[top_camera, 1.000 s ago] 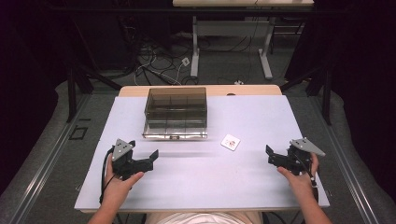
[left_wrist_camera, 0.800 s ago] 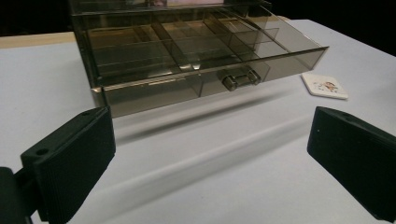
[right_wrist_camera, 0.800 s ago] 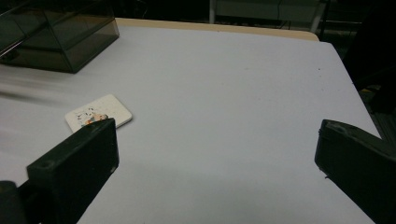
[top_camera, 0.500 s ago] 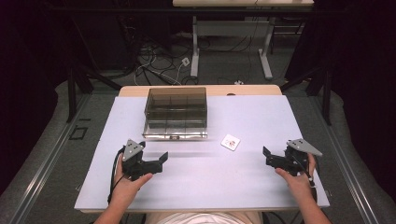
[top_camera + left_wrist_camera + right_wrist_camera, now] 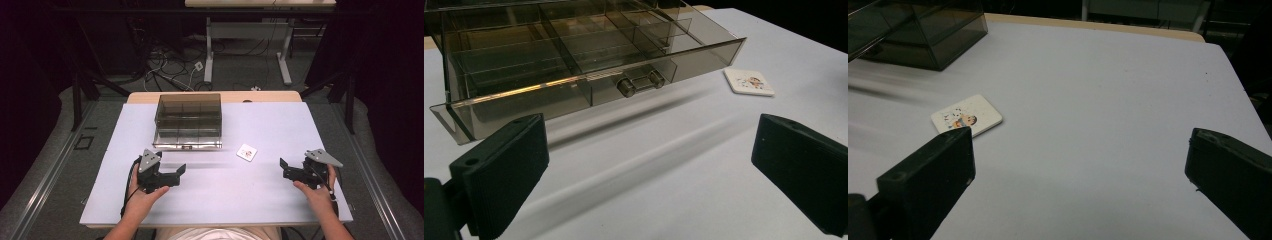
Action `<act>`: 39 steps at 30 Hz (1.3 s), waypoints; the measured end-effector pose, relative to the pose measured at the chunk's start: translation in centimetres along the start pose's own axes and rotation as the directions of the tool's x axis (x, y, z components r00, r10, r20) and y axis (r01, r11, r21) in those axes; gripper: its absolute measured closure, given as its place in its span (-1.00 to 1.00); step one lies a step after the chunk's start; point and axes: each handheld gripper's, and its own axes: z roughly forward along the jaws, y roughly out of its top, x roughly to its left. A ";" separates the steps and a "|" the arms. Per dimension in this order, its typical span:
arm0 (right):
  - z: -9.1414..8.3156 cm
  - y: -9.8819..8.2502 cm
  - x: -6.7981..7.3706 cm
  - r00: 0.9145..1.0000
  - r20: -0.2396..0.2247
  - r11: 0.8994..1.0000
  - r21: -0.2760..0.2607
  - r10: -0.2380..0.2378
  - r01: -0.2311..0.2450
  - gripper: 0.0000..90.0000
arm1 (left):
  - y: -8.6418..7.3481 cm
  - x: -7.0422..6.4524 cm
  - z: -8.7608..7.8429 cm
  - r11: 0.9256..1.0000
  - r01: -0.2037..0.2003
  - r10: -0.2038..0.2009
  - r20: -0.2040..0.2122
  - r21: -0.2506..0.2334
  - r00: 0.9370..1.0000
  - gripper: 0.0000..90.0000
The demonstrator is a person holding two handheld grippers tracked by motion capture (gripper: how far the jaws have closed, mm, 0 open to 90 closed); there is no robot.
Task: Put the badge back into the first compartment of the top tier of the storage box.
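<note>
Two tools, both jaws apart, empty | left tool (image 5: 172, 176) faces drawer box (image 5: 188, 120) handle (image 5: 640, 83), nearer | card (image 5: 247, 152) between, left-forward of right tool (image 5: 291, 171) | bench (image 5: 280, 200)

Smoked box (image 5: 188, 120), small card (image 5: 246, 152) on table (image 5: 280, 200).

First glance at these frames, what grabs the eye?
A smoky clear drawer box with empty compartments at the table's far middle, its knob facing the person. A small white picture tile lies apart at its near right. Both grippers, left and right, are open and empty.
</note>
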 end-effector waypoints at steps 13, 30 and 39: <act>0.2 0.0 0.4 1.000 -0.006 1.000 0.008 -0.011 0.011 -1.00 | 0.1 -0.7 0.8 1.000 -0.008 0.008 0.017 0.021 1.000 -0.93; 0.3 -0.1 0.3 1.000 -0.008 1.000 0.010 -0.007 0.007 -1.00 | 0.8 -5.1 4.4 0.995 -0.084 0.079 0.084 0.060 0.993 -0.91; 0.2 -0.1 0.2 1.000 -0.006 1.000 0.020 -0.002 0.002 -1.00 | 1.0 -6.3 5.7 0.992 -0.096 0.088 0.100 0.080 0.991 -0.88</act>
